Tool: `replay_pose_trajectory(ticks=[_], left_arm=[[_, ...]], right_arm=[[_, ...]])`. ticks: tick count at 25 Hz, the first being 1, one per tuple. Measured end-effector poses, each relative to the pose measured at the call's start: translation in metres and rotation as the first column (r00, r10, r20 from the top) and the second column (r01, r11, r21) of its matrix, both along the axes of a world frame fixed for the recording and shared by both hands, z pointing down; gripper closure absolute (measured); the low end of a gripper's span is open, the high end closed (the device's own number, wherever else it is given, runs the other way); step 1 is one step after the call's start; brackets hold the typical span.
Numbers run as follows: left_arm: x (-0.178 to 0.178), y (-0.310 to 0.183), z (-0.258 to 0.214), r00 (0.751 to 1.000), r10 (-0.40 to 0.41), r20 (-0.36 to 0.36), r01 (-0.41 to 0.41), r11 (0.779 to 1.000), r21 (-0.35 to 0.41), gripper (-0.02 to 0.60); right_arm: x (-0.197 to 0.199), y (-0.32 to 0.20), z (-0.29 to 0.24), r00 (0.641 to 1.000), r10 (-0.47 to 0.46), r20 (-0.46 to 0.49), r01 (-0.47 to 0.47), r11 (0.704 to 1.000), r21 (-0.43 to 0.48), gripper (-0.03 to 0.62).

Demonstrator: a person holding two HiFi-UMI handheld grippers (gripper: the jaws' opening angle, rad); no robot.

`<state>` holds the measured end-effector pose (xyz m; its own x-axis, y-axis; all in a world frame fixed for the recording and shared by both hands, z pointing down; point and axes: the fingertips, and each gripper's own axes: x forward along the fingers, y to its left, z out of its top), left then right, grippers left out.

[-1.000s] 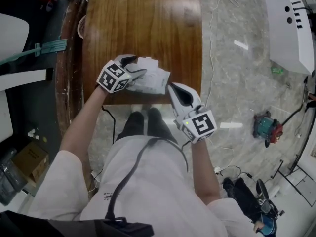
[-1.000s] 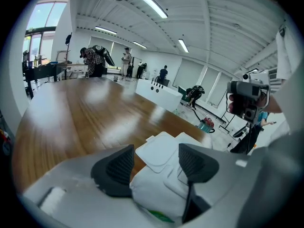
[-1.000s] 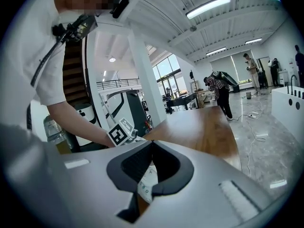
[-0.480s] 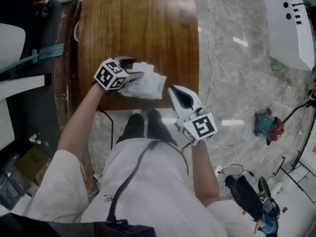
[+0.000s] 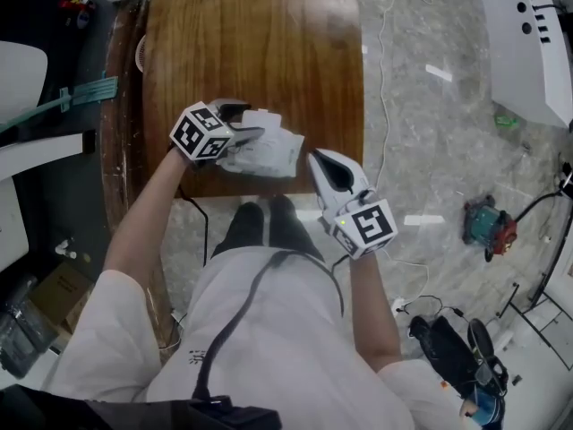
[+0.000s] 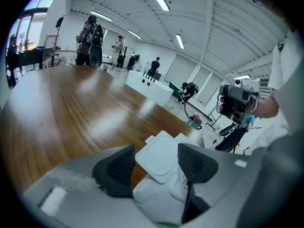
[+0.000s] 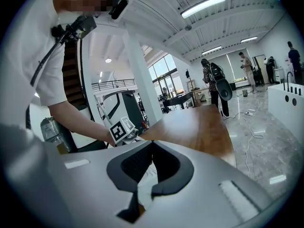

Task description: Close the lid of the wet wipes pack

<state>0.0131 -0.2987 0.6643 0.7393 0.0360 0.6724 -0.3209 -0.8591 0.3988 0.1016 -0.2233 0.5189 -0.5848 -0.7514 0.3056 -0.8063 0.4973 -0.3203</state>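
The white wet wipes pack (image 5: 271, 153) lies at the near edge of the wooden table (image 5: 255, 43). Its lid (image 5: 260, 117) stands open toward the far side. My left gripper (image 5: 246, 122) reaches over the pack from the left. In the left gripper view the raised lid (image 6: 159, 156) shows between the two dark pads of my left gripper (image 6: 156, 163), above the crumpled pack body (image 6: 159, 201). Its jaws are closing, and neither pad presses on the lid. My right gripper (image 5: 318, 161) hovers just right of the pack with its tips together. In its own view my right gripper (image 7: 152, 144) holds nothing.
The pack sits close to the table's front edge (image 5: 269, 189), with the person's legs just below. Cables (image 5: 387, 79) and a red and green tool (image 5: 488, 227) lie on the marble floor to the right. A white machine (image 5: 528, 43) stands at the far right.
The left gripper has tipped slightly over the pack. The right gripper has stayed where it was.
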Motion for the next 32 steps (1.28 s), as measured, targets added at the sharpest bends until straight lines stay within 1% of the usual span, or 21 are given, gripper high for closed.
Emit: replay_pose_trajectory(ticks=[11, 22, 32], left_arm=[[-0.003, 0.006, -0.025, 0.999, 0.01, -0.035, -0.008, 0.998, 0.058, 0.287], [-0.008, 0.02, -0.04, 0.998, 0.01, -0.063, -0.005, 0.996, 0.09, 0.296], [-0.01, 0.036, -0.05, 0.997, 0.006, -0.079, 0.003, 0.993, 0.114, 0.302]], right_arm=[[-0.003, 0.008, -0.007, 1.0, 0.003, -0.01, -0.002, 1.0, 0.016, 0.585], [-0.015, 0.023, -0.012, 1.0, 0.004, -0.01, -0.004, 1.0, 0.029, 0.585], [-0.016, 0.04, -0.014, 1.0, 0.019, -0.01, -0.019, 0.999, 0.032, 0.585]])
